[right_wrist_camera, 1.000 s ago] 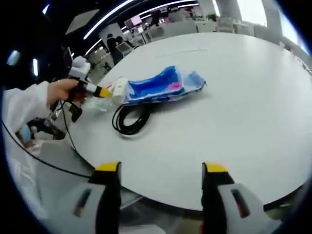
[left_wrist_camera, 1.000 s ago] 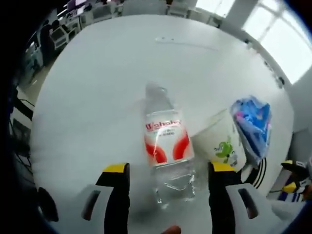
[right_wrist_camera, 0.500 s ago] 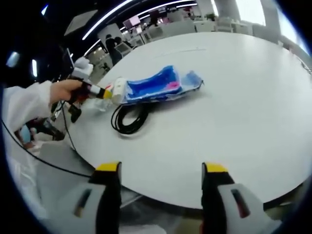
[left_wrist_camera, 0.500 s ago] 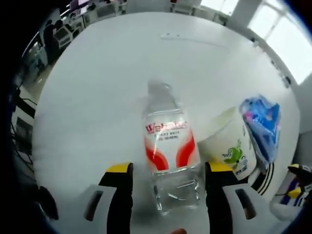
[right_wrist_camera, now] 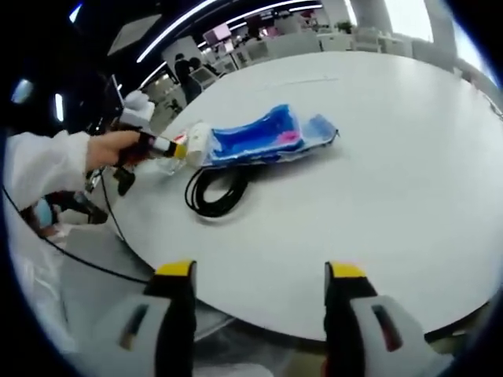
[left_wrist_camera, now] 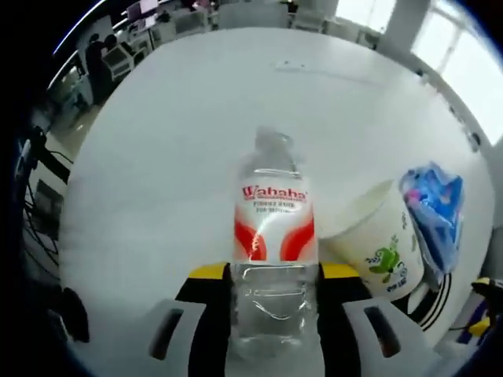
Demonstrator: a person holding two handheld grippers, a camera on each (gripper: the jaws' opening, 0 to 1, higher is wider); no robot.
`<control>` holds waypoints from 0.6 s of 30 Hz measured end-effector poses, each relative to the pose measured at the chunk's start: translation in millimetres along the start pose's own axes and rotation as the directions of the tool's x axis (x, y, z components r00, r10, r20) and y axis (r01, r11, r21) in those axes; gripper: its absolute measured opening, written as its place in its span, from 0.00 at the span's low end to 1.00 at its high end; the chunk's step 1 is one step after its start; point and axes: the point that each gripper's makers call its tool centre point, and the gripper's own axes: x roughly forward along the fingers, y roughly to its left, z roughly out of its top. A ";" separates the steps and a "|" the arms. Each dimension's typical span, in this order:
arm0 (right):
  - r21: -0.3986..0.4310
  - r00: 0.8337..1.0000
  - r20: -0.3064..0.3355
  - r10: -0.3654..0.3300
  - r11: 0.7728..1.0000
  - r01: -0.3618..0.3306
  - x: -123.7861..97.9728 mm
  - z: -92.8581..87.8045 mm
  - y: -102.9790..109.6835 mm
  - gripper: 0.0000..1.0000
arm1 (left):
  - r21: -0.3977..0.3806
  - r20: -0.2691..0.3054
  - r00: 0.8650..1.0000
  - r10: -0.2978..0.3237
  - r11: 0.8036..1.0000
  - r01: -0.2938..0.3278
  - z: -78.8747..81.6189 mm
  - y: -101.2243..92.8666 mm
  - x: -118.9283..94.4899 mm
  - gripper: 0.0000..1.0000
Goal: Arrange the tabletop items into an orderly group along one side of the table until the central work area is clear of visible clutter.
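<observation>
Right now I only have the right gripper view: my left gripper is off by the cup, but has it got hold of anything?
Observer: Yes. In the left gripper view the left gripper is shut on a clear water bottle with a red and white label.
Operator: Is the bottle touching the cup?
Observer: It stands right beside the white paper cup; I cannot tell if they touch.
Operator: Anything on that cup?
Observer: A green cartoon figure is printed on its side.
</observation>
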 end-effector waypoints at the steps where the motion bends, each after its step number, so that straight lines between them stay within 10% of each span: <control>1: -0.003 1.000 0.001 0.000 1.000 0.000 -0.4 1.8 0.1 0.65 | -0.010 0.007 1.000 -0.003 1.000 0.003 -0.1 0.1 -0.3 0.37; 18: -0.043 0.994 0.077 0.079 0.996 -0.076 0.5 73.6 27.8 0.60 | -0.097 0.122 0.992 -0.023 0.995 0.035 3.8 0.2 -1.1 0.38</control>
